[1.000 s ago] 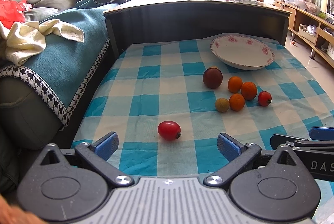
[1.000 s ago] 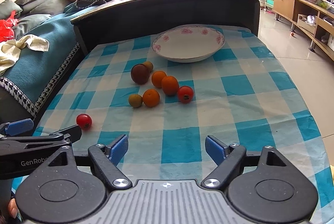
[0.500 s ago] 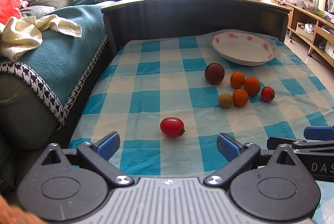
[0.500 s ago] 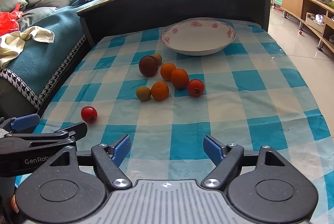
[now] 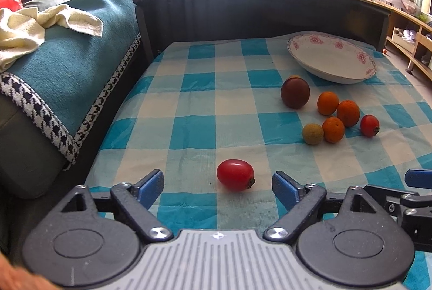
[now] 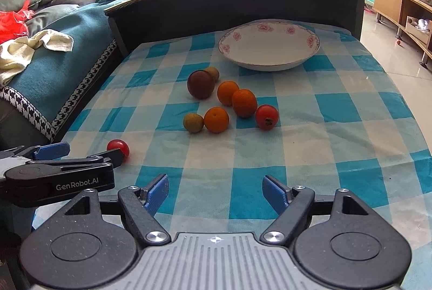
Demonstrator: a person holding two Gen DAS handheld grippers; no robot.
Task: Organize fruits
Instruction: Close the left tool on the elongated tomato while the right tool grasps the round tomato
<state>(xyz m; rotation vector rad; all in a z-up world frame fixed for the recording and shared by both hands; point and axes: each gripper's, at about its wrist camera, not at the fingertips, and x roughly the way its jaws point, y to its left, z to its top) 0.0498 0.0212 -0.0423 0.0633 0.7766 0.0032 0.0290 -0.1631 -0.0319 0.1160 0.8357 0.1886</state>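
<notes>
Living room setup: sofa (image 5: 67, 68) on the left with a towel (image 5: 29, 30) dumped on it, low table under a checked cloth (image 5: 194, 100), thin and a bit wrinkled, so probably decent grip for round stuff but still easy to roll. Plate (image 6: 270, 46) at the far end, empty.

Fruit pile (image 6: 229, 100) mid-cloth, well short of the plate. Lone tomato (image 5: 235, 174) off by itself, sitting between the blue pads of the left gripper (image 5: 217, 183). Jaws just been closing in, not touching yet. Light, smooth-skinned, squishy; best pinched gently across the middle. Right gripper (image 6: 216, 191) wide apart, holding nothing.
</notes>
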